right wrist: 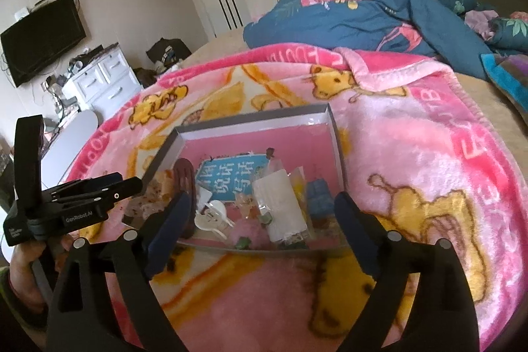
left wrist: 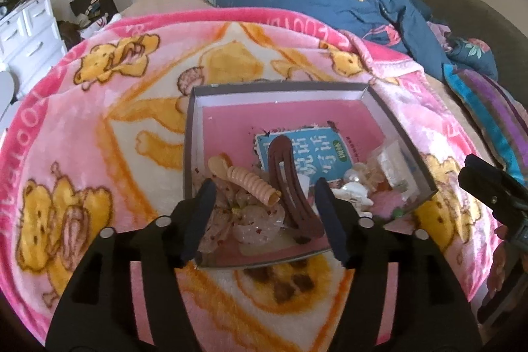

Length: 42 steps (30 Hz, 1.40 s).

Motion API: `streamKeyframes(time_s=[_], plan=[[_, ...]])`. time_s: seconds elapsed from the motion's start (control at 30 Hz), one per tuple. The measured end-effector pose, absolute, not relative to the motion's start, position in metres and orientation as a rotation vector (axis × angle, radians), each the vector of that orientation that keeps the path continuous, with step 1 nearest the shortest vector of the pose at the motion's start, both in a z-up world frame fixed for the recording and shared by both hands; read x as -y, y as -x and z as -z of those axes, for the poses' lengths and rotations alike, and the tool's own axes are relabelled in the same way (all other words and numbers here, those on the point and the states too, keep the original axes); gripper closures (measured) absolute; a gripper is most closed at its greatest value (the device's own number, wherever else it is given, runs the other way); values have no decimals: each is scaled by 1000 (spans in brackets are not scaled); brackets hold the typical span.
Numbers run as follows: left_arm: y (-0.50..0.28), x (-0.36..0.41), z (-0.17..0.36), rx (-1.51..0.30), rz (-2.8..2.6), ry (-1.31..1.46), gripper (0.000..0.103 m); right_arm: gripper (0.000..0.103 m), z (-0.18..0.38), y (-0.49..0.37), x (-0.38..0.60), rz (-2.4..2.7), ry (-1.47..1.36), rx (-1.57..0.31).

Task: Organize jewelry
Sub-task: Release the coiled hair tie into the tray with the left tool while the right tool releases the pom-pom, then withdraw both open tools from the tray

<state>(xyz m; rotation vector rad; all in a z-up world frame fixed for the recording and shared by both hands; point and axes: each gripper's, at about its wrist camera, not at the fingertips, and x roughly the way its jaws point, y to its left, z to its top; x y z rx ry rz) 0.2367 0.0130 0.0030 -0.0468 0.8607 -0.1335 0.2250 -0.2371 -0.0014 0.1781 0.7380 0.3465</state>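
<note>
A shallow grey box (left wrist: 194, 108) with a pink floor lies on a pink cartoon blanket; it also shows in the right wrist view (right wrist: 336, 134). It holds a brown hair clip (left wrist: 290, 183), a peach spiral clip (left wrist: 254, 187), clear glittery pieces (left wrist: 254, 220), a white clip (right wrist: 213, 215), a clear packet (right wrist: 282, 203) and a blue card (left wrist: 310, 150). My left gripper (left wrist: 264, 220) is open over the box's near left part, fingers either side of the brown clip. My right gripper (right wrist: 264, 233) is open and empty over the box's near edge.
A blue floral duvet (left wrist: 346, 2) is heaped at the back of the bed. A striped cushion (left wrist: 495, 108) lies right. A white dresser (right wrist: 105, 78) and wall TV (right wrist: 43, 38) stand left of the bed. Pink blanket (right wrist: 429, 154) surrounds the box.
</note>
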Motion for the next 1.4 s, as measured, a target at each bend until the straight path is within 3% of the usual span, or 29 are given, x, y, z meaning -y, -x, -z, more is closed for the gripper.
streamKeyframes(time_s=[0.43,0.93,1.4], plan=[[-196,-13,-61,-747,105,37,14,11,-43,-185,239,-376,-146,-653],[-126,-12,-89,-690,86,32,9,5,-72,-128,239,-374,-85,-575],[-67,-4,-53,-704,55,34,9,4,-48,-74,241,-355,-62,-574]])
